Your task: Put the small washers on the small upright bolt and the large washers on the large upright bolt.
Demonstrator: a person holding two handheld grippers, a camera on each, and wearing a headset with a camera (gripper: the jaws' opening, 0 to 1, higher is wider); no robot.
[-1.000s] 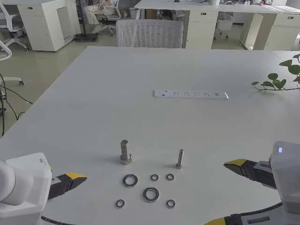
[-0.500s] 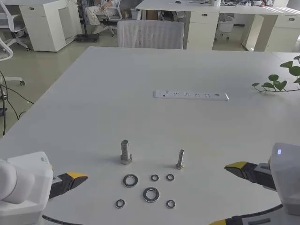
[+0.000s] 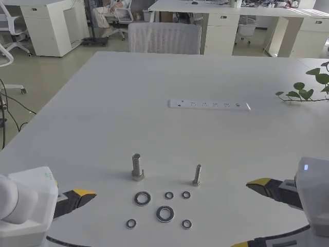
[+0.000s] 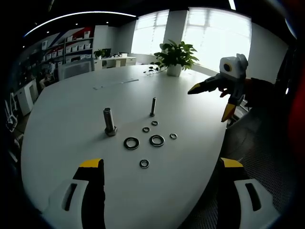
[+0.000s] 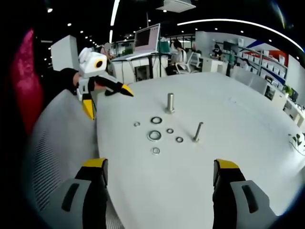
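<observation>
On the white table stand a large upright bolt [image 3: 136,167] and, to its right, a small upright bolt [image 3: 197,175]. In front of them lie two large washers [image 3: 142,198] [image 3: 165,213] and several small washers [image 3: 169,195], all loose and flat. My left gripper [image 4: 161,164] is open at the table's near left, one yellow fingertip [image 3: 82,194] pointing toward the washers. Open as well, my right gripper [image 5: 160,163] hovers at the near right [image 3: 247,212]. Nothing sits between either pair of jaws. The bolts [image 4: 109,121] [image 5: 197,131] carry no washers.
A white power strip [image 3: 208,104] lies across the table's middle, well behind the bolts. Plant sprigs [image 3: 308,91] reach in at the right edge. A grey chair [image 3: 164,37] stands at the far side. The table's near edge [image 5: 102,157] runs just under both grippers.
</observation>
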